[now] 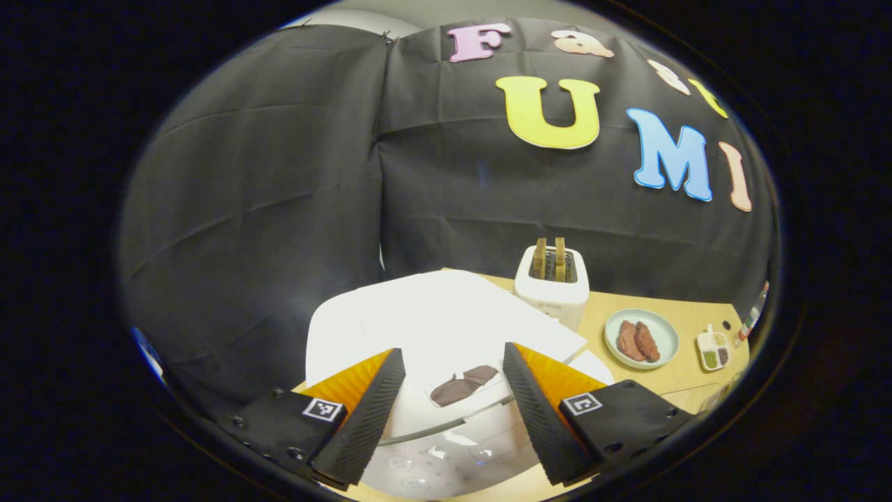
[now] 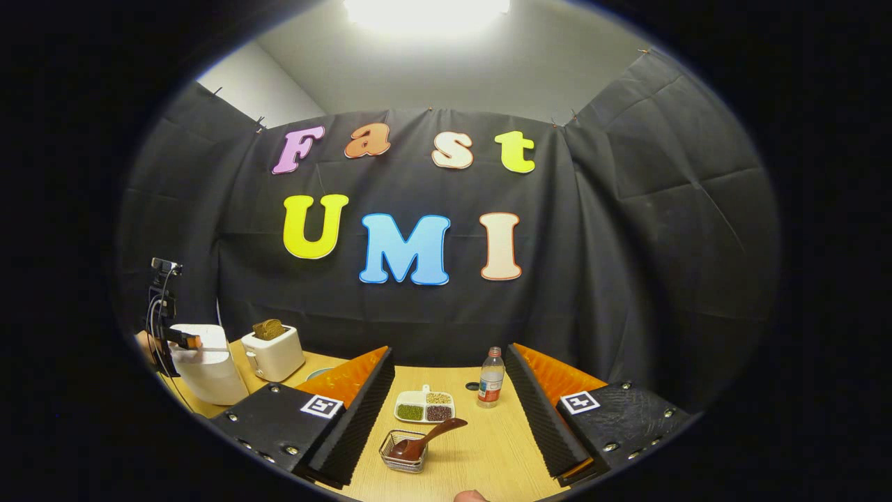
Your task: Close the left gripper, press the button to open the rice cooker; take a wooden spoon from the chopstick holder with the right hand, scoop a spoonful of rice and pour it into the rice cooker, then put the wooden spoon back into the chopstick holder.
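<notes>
In the left gripper view we see the left gripper (image 1: 453,411) with its fingers spread wide, pinching nothing, poised just above the rice cooker (image 1: 432,335). The cooker is white and glossy, with a broad, flat, closed lid and a dark panel (image 1: 463,385) on its front slope between our fingers; it sits at the near left end of the wooden table (image 1: 697,380). Behind it stands a white toaster (image 1: 552,286) with two slices upright in its slots, then a pale plate (image 1: 641,338) with two brown pieces, and a small divided dish (image 1: 713,350).

In the right gripper view the right gripper (image 2: 449,418) is likewise spread and empty. Nearest, between its fingers, a wire chopstick holder (image 2: 403,451) stands on the table with the dark wooden spoon (image 2: 425,438) leaning in it, handle tilted up to the right. Beyond lie the divided dish of grains and a clear bottle (image 2: 491,378).
</notes>
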Demonstrator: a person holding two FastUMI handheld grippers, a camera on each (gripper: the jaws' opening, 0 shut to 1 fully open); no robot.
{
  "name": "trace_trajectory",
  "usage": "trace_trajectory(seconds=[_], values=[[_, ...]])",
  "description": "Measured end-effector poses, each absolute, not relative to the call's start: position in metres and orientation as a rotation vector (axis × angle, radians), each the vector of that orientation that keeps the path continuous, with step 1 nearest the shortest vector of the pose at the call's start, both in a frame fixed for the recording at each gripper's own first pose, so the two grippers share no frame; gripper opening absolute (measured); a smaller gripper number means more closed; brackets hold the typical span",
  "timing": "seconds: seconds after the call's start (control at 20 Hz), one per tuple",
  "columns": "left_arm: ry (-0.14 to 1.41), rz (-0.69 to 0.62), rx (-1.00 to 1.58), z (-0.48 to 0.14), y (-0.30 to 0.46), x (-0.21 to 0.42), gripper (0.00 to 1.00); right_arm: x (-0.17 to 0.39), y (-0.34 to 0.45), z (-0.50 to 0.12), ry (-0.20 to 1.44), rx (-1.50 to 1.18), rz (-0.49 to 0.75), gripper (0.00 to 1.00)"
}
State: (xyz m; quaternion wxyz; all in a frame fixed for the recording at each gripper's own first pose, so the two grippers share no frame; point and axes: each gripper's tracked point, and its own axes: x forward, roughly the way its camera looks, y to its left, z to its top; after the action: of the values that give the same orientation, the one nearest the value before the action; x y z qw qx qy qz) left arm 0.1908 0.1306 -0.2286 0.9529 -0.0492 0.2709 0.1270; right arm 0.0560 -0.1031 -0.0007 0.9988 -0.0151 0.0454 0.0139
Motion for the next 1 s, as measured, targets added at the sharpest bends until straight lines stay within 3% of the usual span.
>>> trace_trajectory(seconds=[0.6,0.75,0.8,0.95,1.0], values=[[0.585,0.227,-0.108,-0.232,0.125,0.188,1.00,0.053,-0.088,-0.002,0.092,0.006,0.046,0.98],[0.467,0.185,-0.123,-0.191,0.123,0.181,0.96,0.055,-0.079,0.008,0.067,0.004,0.058,0.98],[0.422,0.165,-0.107,-0.174,0.118,0.174,1.00,0.056,-0.073,0.009,0.066,0.011,0.070,0.98],[0.300,0.120,-0.088,-0.122,0.106,0.151,0.99,0.059,-0.053,0.015,0.062,0.045,0.108,0.98],[0.260,0.112,-0.077,-0.103,0.104,0.141,0.95,0.061,-0.047,0.019,0.054,0.053,0.117,0.98]])
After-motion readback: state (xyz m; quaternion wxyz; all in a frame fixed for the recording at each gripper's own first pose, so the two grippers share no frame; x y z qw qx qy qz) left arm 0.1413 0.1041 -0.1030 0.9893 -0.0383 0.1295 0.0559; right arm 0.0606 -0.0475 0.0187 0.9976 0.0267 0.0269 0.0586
